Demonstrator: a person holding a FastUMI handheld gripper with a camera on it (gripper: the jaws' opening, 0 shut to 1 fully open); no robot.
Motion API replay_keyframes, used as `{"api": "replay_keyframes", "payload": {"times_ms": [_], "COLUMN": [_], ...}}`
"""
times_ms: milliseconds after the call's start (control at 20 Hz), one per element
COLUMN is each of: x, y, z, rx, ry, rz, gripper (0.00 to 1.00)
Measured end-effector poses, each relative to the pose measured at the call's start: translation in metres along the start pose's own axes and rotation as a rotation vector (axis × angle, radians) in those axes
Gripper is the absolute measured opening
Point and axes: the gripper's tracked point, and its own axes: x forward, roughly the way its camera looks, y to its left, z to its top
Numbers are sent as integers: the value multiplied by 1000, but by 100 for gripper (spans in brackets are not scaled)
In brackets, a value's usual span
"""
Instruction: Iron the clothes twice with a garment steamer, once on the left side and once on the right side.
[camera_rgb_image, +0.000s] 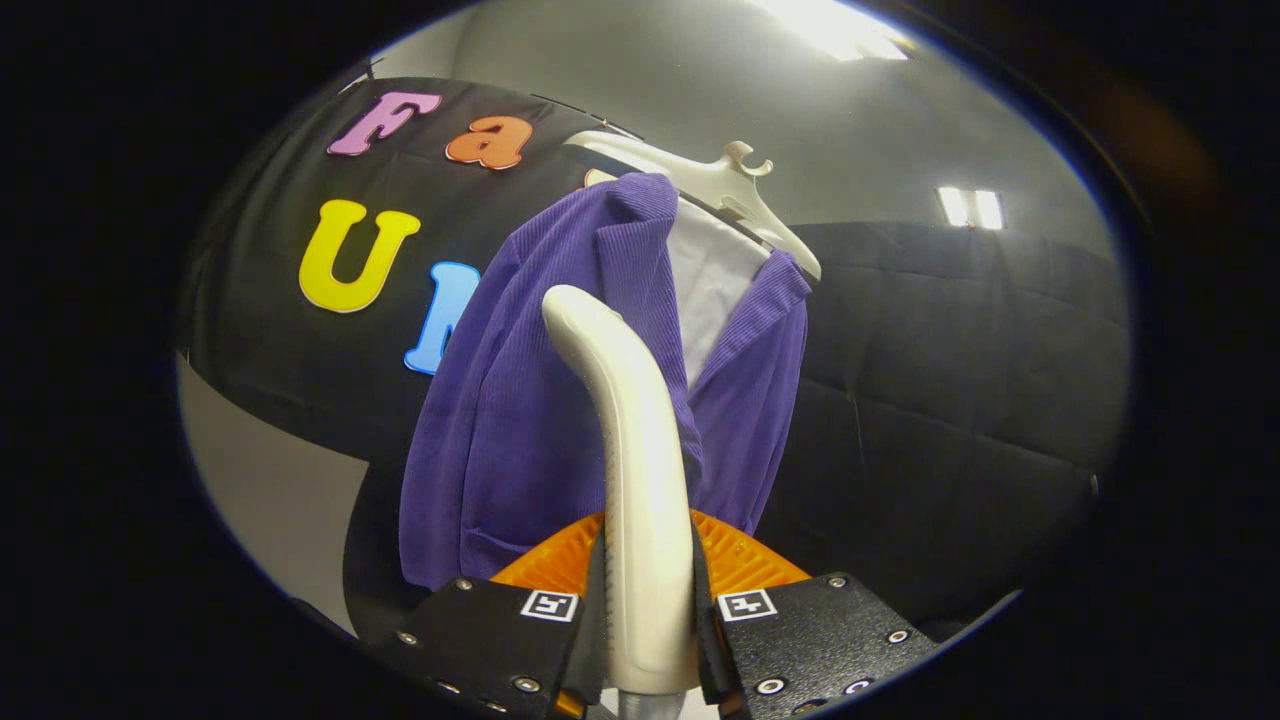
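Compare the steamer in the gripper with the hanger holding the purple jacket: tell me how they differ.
The garment steamer stands between the fingers of the gripper, which press on its handle; the hanger sits beyond, carrying the purple jacket.
The steamer is one long curved body reaching towards the jacket; the hanger spreads two arms under a small hook.
The steamer looks large and near; the hanger looks small and far.
Both are pale, smooth plastic.

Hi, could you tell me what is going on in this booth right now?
A person is working a handheld claw that is shut on the handle of a white garment steamer, both fingers pressing its sides. The steamer rises ahead of the fingers toward a purple jacket, which hangs over a white shirt on a pale hanger in front of the black cloth wall. The steamer's head lies in front of the jacket's lapel area; whether it touches the fabric cannot be told.
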Motion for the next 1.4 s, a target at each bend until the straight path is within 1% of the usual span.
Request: {"api": "replay_keyframes", "payload": {"times_ms": [500, 800, 1000, 1150, 1400], "x": [-7, -7, -6, -13, -13], "y": [27, 33, 39, 42, 44], "z": [-85, -123, -146, -164, -181], "rx": [-127, -174, -205, -214, -178], "ry": [121, 176, 215, 242, 277], "rz": [21, 10, 24, 30, 40], "gripper": [36, 36, 36, 36, 36]}}
